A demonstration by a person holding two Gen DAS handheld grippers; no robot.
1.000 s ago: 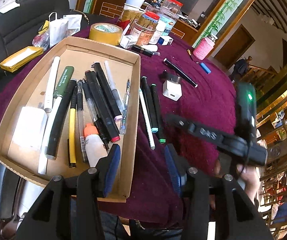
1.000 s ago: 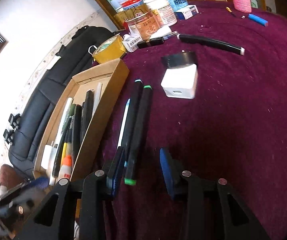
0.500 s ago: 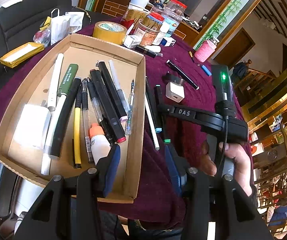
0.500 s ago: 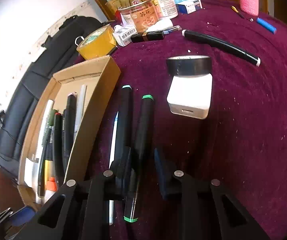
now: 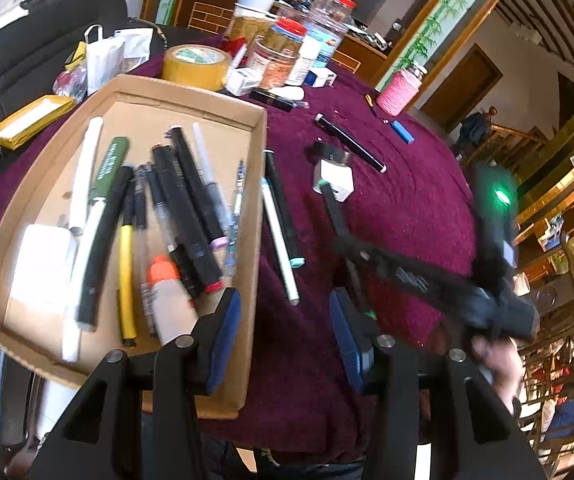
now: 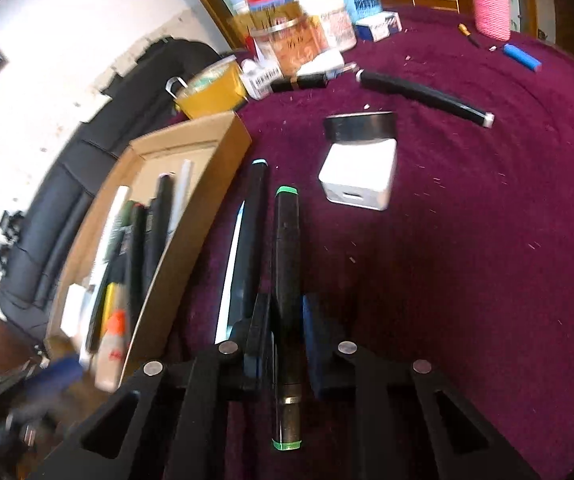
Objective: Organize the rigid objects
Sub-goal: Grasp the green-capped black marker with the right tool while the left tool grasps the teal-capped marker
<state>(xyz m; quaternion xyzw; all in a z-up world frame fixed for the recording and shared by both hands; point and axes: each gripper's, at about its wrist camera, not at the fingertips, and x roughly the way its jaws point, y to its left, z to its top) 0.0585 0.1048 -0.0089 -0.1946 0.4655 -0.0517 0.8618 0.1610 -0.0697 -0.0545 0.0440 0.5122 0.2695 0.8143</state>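
Note:
A cardboard box (image 5: 258, 184) holding several pens and markers lies on the purple cloth at the left; it also shows in the right wrist view (image 6: 191, 216). My right gripper (image 6: 285, 332) is shut on a black marker with green ends (image 6: 286, 264) and holds it lifted off the cloth; the same marker (image 5: 337, 216) shows in the left wrist view, raised in the gripper. A black marker with teal ends (image 6: 256, 216) and a white pen (image 5: 279, 240) lie beside the box. My left gripper (image 5: 283, 328) is open and empty over the box's near right corner.
A white charger block (image 6: 357, 180) and a black tape roll (image 6: 361, 125) lie just beyond the markers. A long black pen (image 6: 423, 96), a blue lighter (image 6: 521, 57), a pink cup (image 6: 491, 2), a yellow tape roll (image 5: 197, 66) and jars (image 5: 283, 50) stand at the back.
My right gripper has closed on the green-ended marker and lifted it off the cloth, away from the teal-ended marker. My left gripper has stayed open near the box corner.

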